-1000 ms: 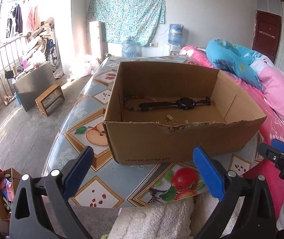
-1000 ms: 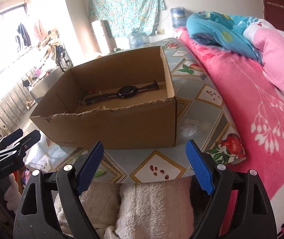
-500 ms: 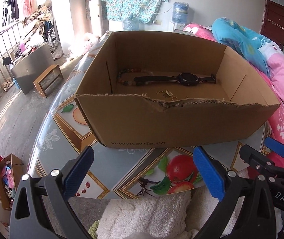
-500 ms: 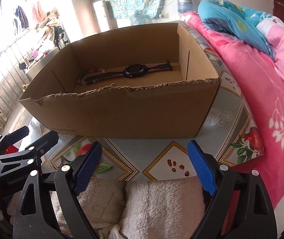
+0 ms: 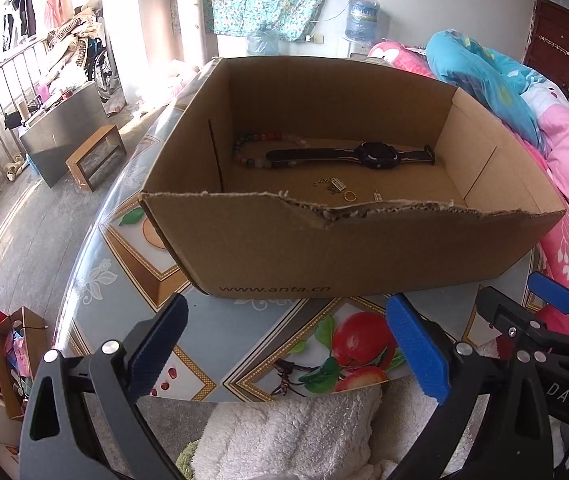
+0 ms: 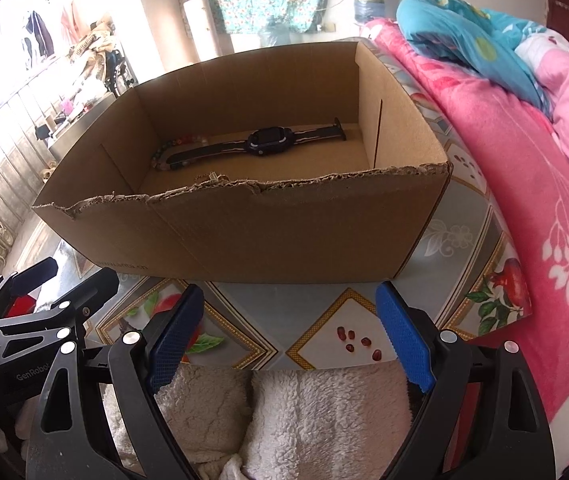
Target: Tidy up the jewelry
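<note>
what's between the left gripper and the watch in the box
The near wall of the cardboard box, torn along its top edge, stands between the left gripper and the watch. A strip of fruit-print tabletop lies before it. Left wrist view.

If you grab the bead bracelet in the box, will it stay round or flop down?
The bead bracelet would probably flop, since it looks like separate strung beads. Round beads may slip between pads. It lies under the watch strap, so it might drag that.
</note>
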Demonstrator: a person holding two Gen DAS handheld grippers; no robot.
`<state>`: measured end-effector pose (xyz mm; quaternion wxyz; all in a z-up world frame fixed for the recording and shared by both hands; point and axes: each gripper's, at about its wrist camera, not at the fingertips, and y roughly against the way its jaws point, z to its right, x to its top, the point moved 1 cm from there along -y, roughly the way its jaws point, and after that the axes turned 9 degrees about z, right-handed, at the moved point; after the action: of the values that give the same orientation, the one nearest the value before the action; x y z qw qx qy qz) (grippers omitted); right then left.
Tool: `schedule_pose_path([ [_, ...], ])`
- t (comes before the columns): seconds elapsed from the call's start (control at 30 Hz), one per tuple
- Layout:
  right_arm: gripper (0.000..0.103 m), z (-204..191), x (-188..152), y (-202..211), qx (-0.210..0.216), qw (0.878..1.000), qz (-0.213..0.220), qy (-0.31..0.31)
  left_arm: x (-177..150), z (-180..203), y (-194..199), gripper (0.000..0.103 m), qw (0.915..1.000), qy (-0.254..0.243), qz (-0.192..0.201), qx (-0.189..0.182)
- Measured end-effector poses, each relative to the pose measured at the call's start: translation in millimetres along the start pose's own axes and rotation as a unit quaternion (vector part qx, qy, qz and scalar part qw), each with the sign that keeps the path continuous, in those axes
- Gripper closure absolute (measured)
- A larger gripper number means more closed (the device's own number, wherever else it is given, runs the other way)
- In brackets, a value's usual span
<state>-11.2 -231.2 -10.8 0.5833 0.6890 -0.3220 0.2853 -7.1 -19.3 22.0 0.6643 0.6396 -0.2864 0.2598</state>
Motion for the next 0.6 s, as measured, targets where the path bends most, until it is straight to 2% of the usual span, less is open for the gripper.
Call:
schedule_pose_path([
  [0.6, 0.019, -2.6, 3.7, -2.4, 0.004, 1.000, -0.005, -0.003, 0.4, -2.6, -3.8, 0.006, 0.9999, 0.005, -0.009, 0.004],
])
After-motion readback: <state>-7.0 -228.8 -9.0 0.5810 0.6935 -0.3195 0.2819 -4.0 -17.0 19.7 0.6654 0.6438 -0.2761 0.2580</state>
